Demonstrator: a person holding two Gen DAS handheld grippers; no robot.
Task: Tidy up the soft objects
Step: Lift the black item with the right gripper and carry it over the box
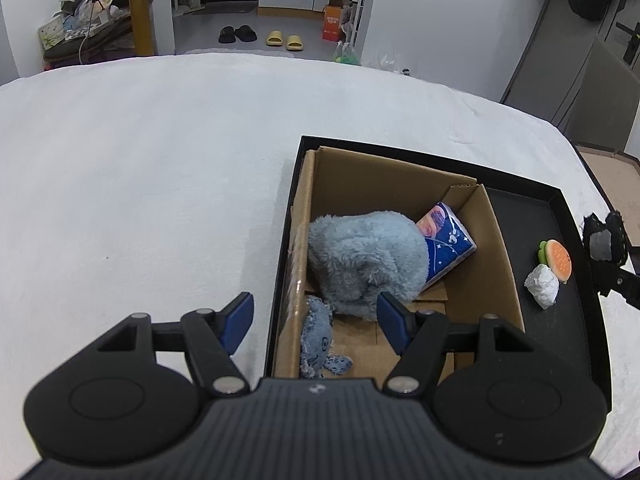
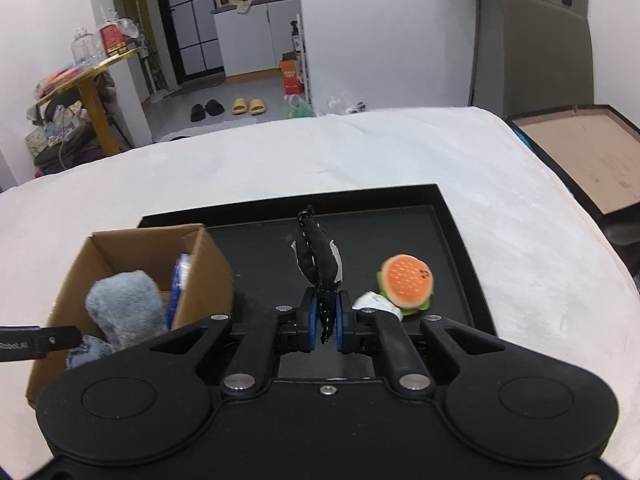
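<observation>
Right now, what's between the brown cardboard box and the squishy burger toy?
In the right wrist view, the black-and-white cloth toy, pinched in the right tongs, hangs between box and burger.

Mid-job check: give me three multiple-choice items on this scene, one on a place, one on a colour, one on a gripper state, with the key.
1. Where does the fluffy blue plush lie?
A. On the white bedcover
B. Inside the cardboard box
C. On the bare floor of the black tray

2. What colour is the top of the burger toy?
A. Orange
B. Purple
C. Grey

3. How does the right gripper stand?
A. Open and empty
B. Shut on the burger toy
C. Shut on the black-and-white cloth toy

Key:
1. B: the left wrist view shows it between the box walls, beside the blue tissue pack.
2. A: its round top is orange with pale dashes.
3. C: the jaws pinch the toy's lower end, and it sticks up above them; the left gripper stands open.
</observation>
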